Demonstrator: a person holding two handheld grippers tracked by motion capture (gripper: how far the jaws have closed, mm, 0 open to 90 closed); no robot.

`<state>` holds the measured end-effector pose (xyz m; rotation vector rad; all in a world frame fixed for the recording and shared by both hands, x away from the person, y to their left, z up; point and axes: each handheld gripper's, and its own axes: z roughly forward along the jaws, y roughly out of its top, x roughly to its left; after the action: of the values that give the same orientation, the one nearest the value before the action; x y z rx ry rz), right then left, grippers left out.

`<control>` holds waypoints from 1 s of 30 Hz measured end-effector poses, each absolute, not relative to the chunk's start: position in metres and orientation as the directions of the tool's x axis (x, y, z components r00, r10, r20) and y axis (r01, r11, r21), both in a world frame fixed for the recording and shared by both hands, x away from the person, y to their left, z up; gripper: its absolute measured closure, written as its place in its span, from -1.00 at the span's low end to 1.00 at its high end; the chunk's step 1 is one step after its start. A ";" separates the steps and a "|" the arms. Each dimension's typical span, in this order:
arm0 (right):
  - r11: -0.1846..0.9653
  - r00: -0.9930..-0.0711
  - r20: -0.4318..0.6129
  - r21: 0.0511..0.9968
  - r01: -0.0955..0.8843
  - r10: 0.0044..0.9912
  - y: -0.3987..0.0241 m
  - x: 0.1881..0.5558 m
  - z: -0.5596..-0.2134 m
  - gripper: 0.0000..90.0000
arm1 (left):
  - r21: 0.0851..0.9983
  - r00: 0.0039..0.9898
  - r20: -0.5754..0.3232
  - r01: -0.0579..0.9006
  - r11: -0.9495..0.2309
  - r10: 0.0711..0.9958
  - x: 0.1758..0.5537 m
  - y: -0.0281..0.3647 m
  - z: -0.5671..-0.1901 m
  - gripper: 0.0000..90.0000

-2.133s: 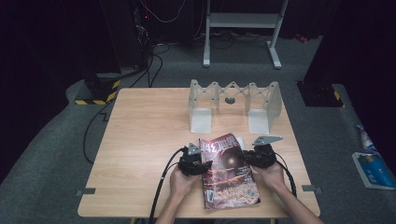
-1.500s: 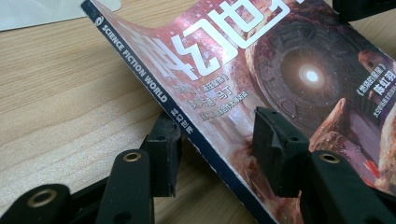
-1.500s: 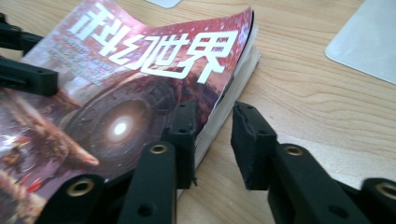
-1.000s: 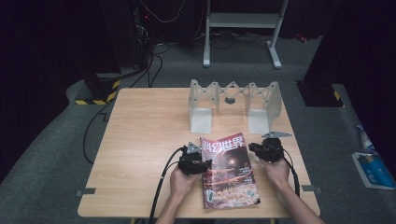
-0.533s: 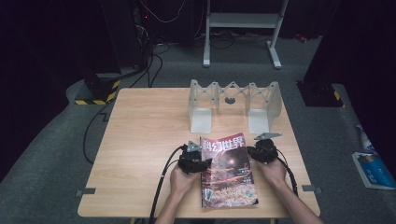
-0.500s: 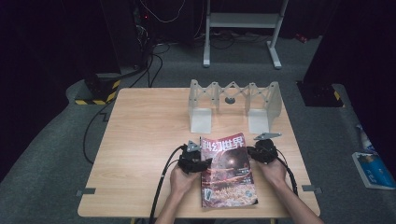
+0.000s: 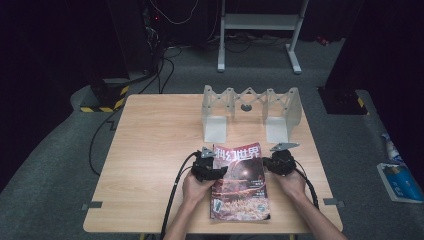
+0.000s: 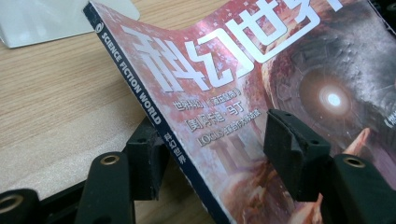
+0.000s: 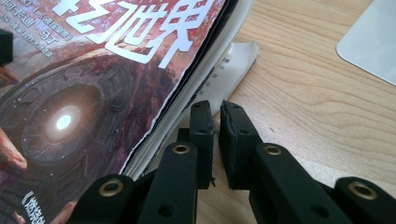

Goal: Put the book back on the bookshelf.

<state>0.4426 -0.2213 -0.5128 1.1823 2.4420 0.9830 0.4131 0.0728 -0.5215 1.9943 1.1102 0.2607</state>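
Note:
A magazine (image 7: pixel 240 185) with a red cover and large white characters lies flat at the near middle of the wooden table (image 7: pixel 150 150). My left gripper (image 7: pixel 221 169) is at its spine side. In the left gripper view the spine (image 8: pixel 140 102) runs between the jaws of the left gripper (image 8: pixel 217 158), one pad below the raised edge and one over the cover. These jaws have just been opening and stand apart. My right gripper (image 7: pixel 266 165) is at the page edge. In the right gripper view the right gripper (image 9: pixel 217 116) is shut, touching the loose white pages (image 9: pixel 224 74) of the magazine (image 9: pixel 93 93).
A white folding rack (image 7: pixel 250 112) stands at the far middle of the table, beyond the magazine. Cables trail from both grippers toward the near edge. A blue and white item (image 7: pixel 397 175) lies on the grey floor to the right.
Two seconds ago the magazine was tilted with its top raised between the grippers. It now lies flat and square on the table. Both hands have barely moved since.

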 end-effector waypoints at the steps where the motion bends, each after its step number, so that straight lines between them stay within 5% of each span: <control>1: 0.445 -0.639 0.059 0.668 0.597 0.767 -0.220 0.442 -0.513 0.85 | 0.741 0.588 -0.197 0.613 -0.274 0.784 0.413 0.073 -0.522 -0.10; 13: 0.470 -0.677 0.068 0.669 0.576 0.733 -0.212 0.443 -0.513 0.88 | 0.742 0.562 -0.199 0.622 -0.251 0.803 0.416 0.075 -0.522 -0.23; 18: 0.467 -0.693 0.099 0.671 0.576 0.714 -0.208 0.443 -0.514 0.88 | 0.735 0.597 -0.245 0.628 -0.255 0.764 0.414 0.068 -0.522 -0.08; 30: 0.488 -0.722 0.094 0.676 0.552 0.686 -0.199 0.440 -0.515 0.92 | 0.710 0.595 -0.252 0.650 -0.271 0.763 0.425 0.068 -0.513 -0.09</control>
<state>0.4402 -0.1991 -0.5147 1.0705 2.5429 1.0513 0.4249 0.0678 -0.5125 2.0014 1.1209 0.1757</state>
